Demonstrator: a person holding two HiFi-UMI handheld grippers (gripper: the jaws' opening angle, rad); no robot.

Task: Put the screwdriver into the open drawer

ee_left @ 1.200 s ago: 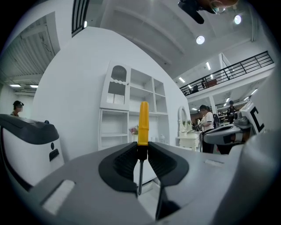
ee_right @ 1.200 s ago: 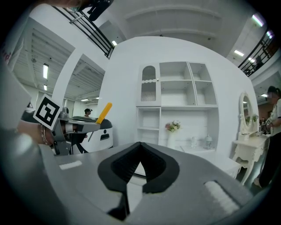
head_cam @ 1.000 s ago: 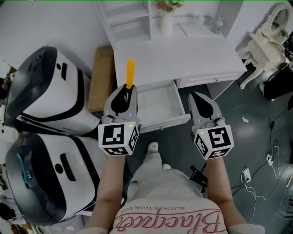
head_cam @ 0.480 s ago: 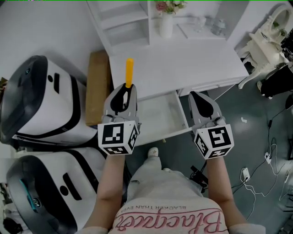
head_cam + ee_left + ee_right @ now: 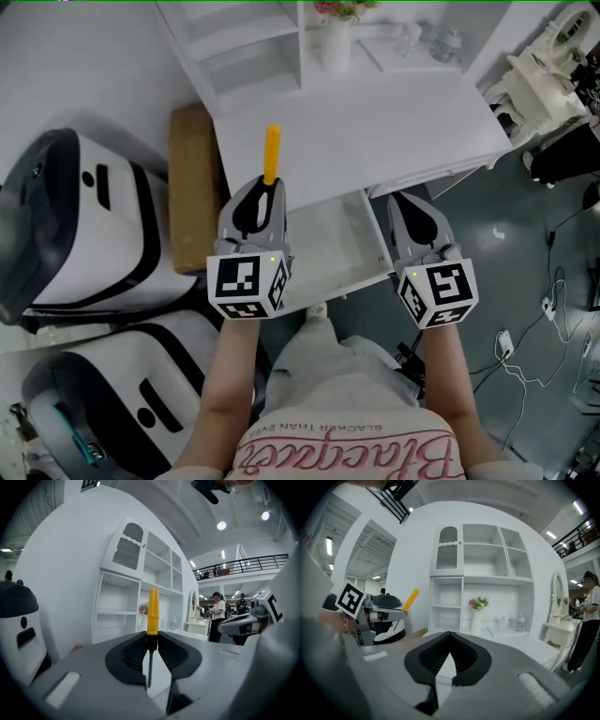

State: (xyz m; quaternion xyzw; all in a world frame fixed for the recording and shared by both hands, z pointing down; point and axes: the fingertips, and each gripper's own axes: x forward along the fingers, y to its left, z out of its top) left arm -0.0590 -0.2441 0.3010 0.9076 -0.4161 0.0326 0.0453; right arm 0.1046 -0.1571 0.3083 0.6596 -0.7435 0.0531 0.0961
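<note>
Screwdriver on its way to the drawer: a person at a white desk carries the screwdriver [image 5: 271, 155] in the left gripper [image 5: 268, 187], whose fingers [image 5: 131, 653] are drawn narrow onto the dark collar where the orange handle meets the steel shaft. The handle points away from the holder and the tip points back toward the gripper body. From the head view, the handle hangs over the desk's surface [image 5: 394, 122], just past the rear left corner of the open drawer [image 5: 323, 239], and the gripper itself sits at the drawer's left edge. The right gripper [image 5: 405, 199] hovers beside the drawer's front right corner, fingers together with nothing between them. A cardboard box [image 5: 192, 178] stands against the desk's left side. The step in hand appears to be the carry, with the tool held securely but not yet over the cavity. The next move likely calls for shifting the left gripper rightward and back toward the holder until the whole tool clears the desk's edge. It would then be lowered into the drawer before the fingers part
</note>
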